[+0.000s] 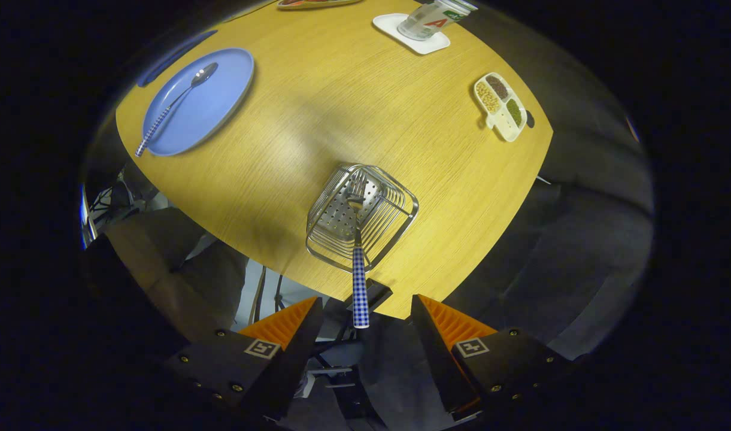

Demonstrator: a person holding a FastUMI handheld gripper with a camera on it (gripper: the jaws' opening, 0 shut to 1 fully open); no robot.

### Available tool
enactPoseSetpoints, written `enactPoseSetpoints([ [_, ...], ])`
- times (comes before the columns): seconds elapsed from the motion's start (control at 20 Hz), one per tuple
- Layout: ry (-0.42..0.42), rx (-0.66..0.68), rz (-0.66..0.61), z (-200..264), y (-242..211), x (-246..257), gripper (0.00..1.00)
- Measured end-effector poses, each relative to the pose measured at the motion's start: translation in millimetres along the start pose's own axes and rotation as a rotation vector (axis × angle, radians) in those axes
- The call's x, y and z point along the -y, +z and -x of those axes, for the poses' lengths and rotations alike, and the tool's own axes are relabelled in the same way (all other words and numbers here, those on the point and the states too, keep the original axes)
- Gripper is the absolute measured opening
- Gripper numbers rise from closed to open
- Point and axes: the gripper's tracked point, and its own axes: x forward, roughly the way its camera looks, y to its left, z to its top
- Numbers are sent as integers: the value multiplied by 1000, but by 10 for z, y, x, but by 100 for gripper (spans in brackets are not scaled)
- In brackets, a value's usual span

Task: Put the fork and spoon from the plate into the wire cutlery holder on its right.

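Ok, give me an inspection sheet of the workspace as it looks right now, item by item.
Surface: wooden table, round edge.
Fork: standing in the wire cutlery holder, tines down, checked handle sticking out between the open fingers, untouched.
Spoon: lying on the blue plate, handle over the rim.
Clutter: cup on a white coaster; divided dish of beans and seeds; another dish at the far edge.
Gripper: open, holding nothing, above the holder.
Cables: some below the table's edge.
Surroundings: dark cloth around the table.
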Motion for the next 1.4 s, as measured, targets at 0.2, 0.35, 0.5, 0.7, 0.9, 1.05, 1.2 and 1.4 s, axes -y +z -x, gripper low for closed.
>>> enactPoseSetpoints([
  [0.2,-54,171,-108,242,147,-16,96],
  [0.35,-9,250,-171,391,137,-258,96],
  [0.5,18,352,-256,532,169,-486,96],
  [0.7,35,456,-309,703,236,-738,96],
  [0.9,79,484,-280,711,337,-1097,96],
  [1.05,103,533,-264,747,471,-1296,96],
  [1.2,113,587,-261,811,611,-1507,96],
  [1.4,127,669,-265,888,902,-1815,96],
])
